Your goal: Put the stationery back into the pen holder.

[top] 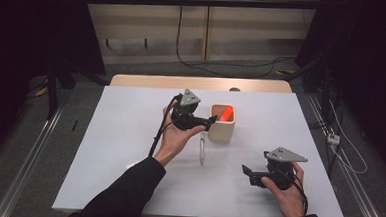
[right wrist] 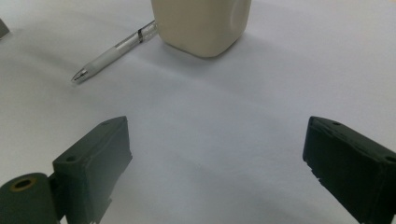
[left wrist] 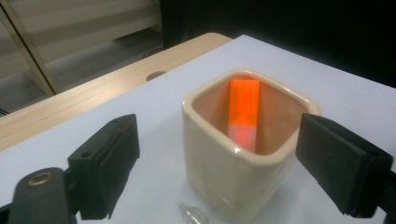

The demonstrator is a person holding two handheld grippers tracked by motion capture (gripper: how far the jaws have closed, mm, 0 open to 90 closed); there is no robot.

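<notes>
From the high view, a cream square cup (top: 222, 123) with rounded corners stands on the smooth white table (top: 129, 135), and a glowing orange block (top: 225, 112) leans inside it. The left gripper (top: 211, 120) sits just left of the cup, nearly touching its wall, while the right gripper (top: 246, 172) rests well apart, toward the near right corner; a clear pen (top: 201, 151) lies just in front of the cup. In the left gripper view, the glossy ceramic cup (left wrist: 243, 154) stands between matte black jaws that are spread wide and hold nothing, with the flat rectangular orange block (left wrist: 243, 112) propped against its far inner wall. In the right gripper view, the jaws gape equally wide over bare tabletop, gripping nothing; the slim translucent pen (right wrist: 114, 51) lies beside the cup's base (right wrist: 201, 25).
</notes>
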